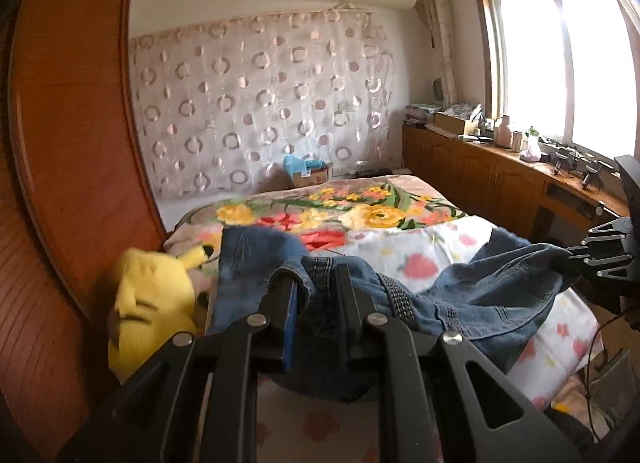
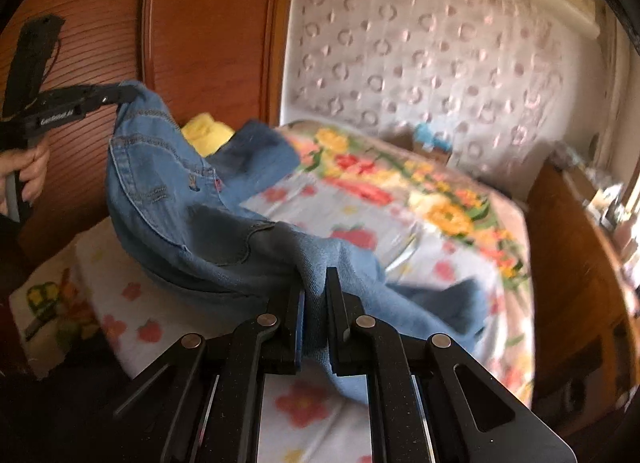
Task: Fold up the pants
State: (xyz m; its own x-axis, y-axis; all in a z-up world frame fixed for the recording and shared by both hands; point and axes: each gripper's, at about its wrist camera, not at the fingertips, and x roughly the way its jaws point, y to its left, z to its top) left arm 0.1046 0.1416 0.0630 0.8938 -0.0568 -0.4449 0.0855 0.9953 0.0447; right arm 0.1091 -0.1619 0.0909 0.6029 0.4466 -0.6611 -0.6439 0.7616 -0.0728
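Left wrist view: my left gripper (image 1: 316, 287) is clamped on a denim edge of the pants (image 1: 480, 295), thick seam bunched between the fingers. The pants hang from it and stretch off to my right, where my right gripper (image 1: 576, 259) pinches the far end. Holding two ends apart like this keeps the cloth lifted and spread over the bed (image 1: 440, 247), probably to straighten it before laying it flat. One leg trails ahead of my left claw onto the floral blanket. A yellow plush toy (image 1: 152, 303) sits just left of the claw, near the wardrobe (image 1: 72, 123); I judge it close enough to snag a leg.

Right wrist view: right claw (image 2: 316, 295) is closed on a fold of denim right at the fingertips. From it the pants (image 2: 168, 191) rise up and left to my left gripper (image 2: 124, 97), back pocket facing me, so the waist end is likely up there. Cloth sags between the two grips and a leg drapes ahead on the bed (image 2: 400, 231). No fold made yet, I judge.
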